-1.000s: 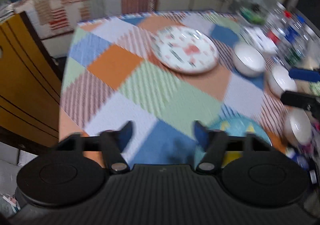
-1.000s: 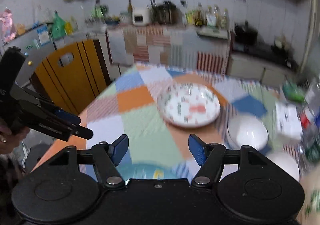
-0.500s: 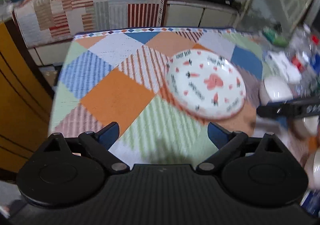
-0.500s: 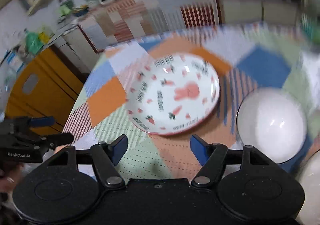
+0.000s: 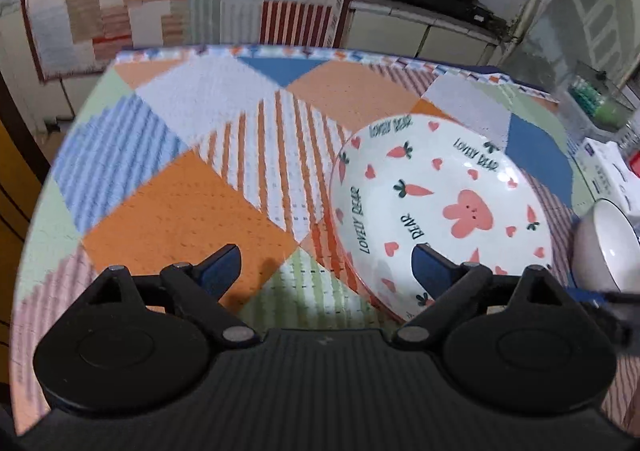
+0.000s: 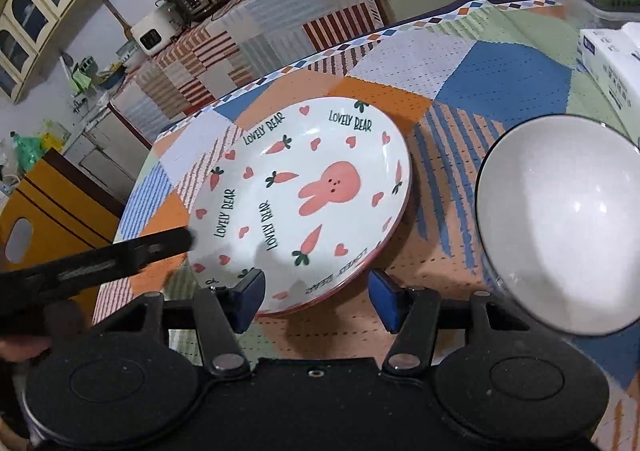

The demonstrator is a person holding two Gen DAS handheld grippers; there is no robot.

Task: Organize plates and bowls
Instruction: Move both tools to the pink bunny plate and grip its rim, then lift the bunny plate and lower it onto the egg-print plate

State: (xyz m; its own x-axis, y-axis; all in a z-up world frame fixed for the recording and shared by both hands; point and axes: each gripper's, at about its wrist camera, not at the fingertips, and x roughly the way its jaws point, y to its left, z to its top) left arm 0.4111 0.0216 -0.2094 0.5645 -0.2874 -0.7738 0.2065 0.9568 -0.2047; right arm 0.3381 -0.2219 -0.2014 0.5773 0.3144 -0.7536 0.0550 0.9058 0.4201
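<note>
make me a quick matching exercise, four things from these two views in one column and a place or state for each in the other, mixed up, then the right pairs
Things:
1. bunny plate
2. white bowl
3. tissue box
4. right gripper

Places or states:
A. open, at the plate's near rim
B. far right of the table, behind the bowl
C. flat on the patchwork cloth, carrots and hearts on it
D. plain inside, right of the plate

Pairs: 1-C, 2-D, 3-B, 4-A

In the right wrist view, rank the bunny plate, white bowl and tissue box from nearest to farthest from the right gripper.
From the right gripper:
1. Bunny plate, straight ahead, near rim between the fingers.
2. White bowl, to the right.
3. Tissue box, far right, behind the bowl.
</note>
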